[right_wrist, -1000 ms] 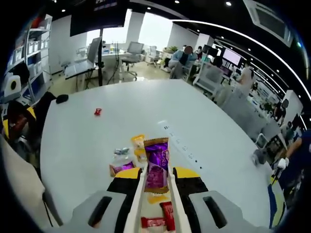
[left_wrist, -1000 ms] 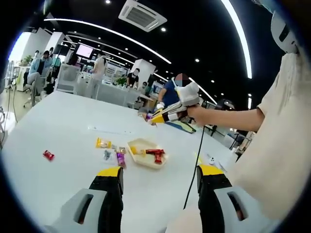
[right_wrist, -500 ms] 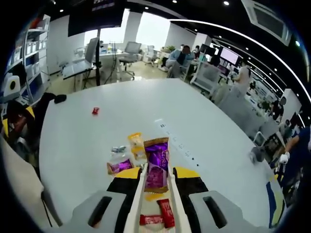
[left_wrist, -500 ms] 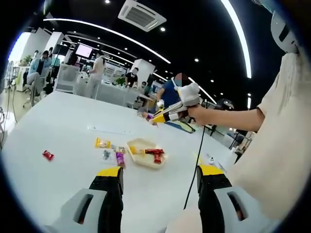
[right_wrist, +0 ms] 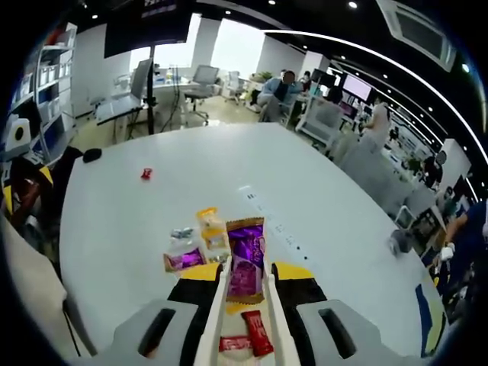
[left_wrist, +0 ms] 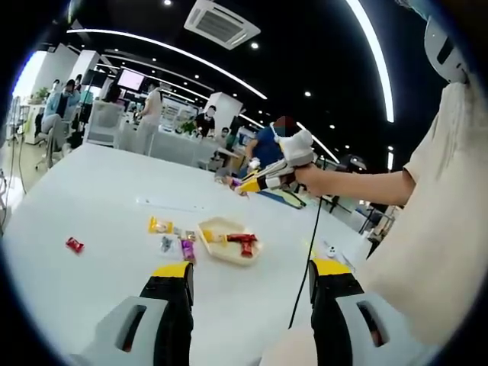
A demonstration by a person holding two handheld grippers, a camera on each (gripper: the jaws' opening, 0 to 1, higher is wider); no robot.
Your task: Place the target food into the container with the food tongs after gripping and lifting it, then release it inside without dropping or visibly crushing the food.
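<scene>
My right gripper (right_wrist: pixel 245 274) is shut on white food tongs (right_wrist: pixel 216 305), and the tongs pinch a purple snack packet (right_wrist: pixel 245 258) held in the air. Below it lies the beige container (right_wrist: pixel 237 323) with red packets (right_wrist: pixel 256 333) inside. In the left gripper view the right gripper (left_wrist: pixel 268 176), in a person's hand, hovers above and behind the container (left_wrist: pixel 218 225), the purple packet (left_wrist: pixel 235 182) at the tongs' tip. My left gripper (left_wrist: pixel 250 268) is open and holds nothing, low over the white table (left_wrist: pixel 91 198), short of the container.
Loose snacks lie left of the container: a yellow packet (left_wrist: pixel 158 225), a purple one (left_wrist: pixel 188 248), a silver one (left_wrist: pixel 168 244) and a small red candy (left_wrist: pixel 74 245) farther left. A black cable (left_wrist: pixel 306 259) hangs from the right gripper. People and desks stand beyond the table.
The right gripper with tongs and purple packet has drifted slightly up and forward over the table. The left gripper has stayed still.
</scene>
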